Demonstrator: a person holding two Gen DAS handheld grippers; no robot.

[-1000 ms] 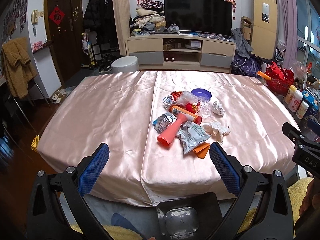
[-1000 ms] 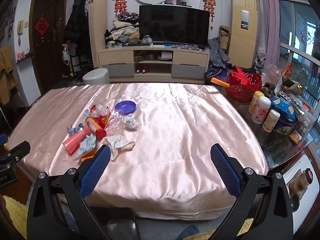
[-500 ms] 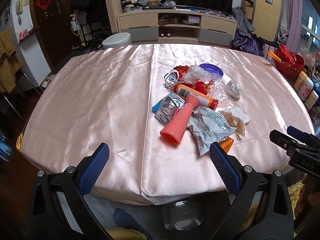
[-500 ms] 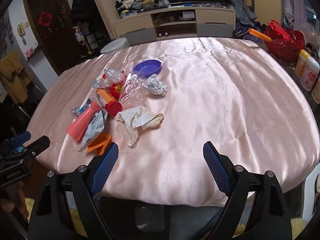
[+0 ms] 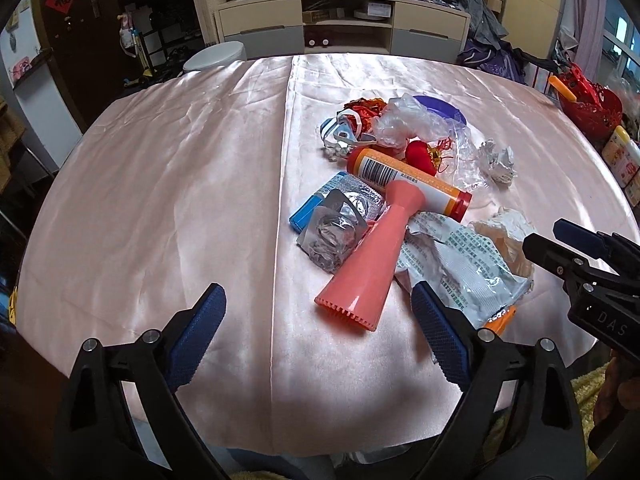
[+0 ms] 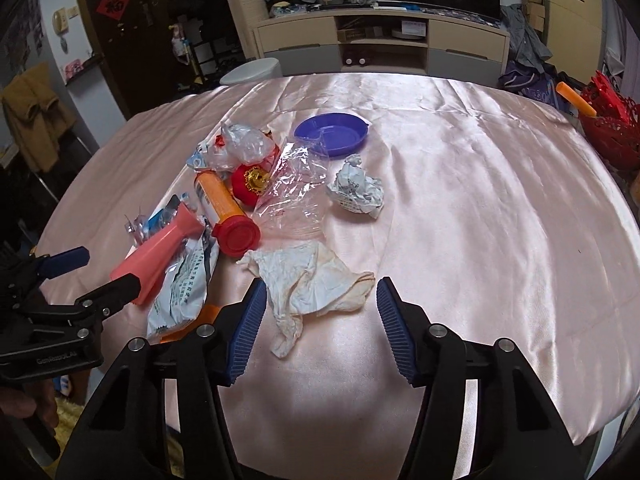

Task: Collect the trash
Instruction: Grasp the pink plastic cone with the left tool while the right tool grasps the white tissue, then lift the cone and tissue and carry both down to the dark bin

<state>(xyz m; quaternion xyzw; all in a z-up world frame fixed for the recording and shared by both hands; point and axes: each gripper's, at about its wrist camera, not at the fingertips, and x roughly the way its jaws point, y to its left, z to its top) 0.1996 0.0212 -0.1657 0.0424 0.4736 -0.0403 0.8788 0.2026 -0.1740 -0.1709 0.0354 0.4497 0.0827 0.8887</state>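
A heap of trash lies on the pink satin table (image 5: 160,184): a salmon cone-shaped piece (image 5: 368,264), an orange tube with a red cap (image 5: 408,180), foil blister packs (image 5: 336,224), a printed foil wrapper (image 5: 460,268), a crumpled tissue (image 6: 316,280), a paper ball (image 6: 356,190), clear plastic (image 6: 296,184) and a purple dish (image 6: 332,134). My left gripper (image 5: 318,328) is open and empty, just in front of the cone. My right gripper (image 6: 318,312) is open and empty, its fingertips on either side of the tissue's near end.
A TV cabinet (image 5: 344,28) stands beyond the table, with a white stool (image 5: 216,56) at its left. A red basket (image 6: 608,128) and bottles (image 5: 620,152) sit at the right. A dark door (image 6: 116,28) is at the far left.
Both grippers have moved forward and down over the table toward the trash heap. The right gripper's jaws have narrowed somewhat around the tissue. Nothing was picked up.
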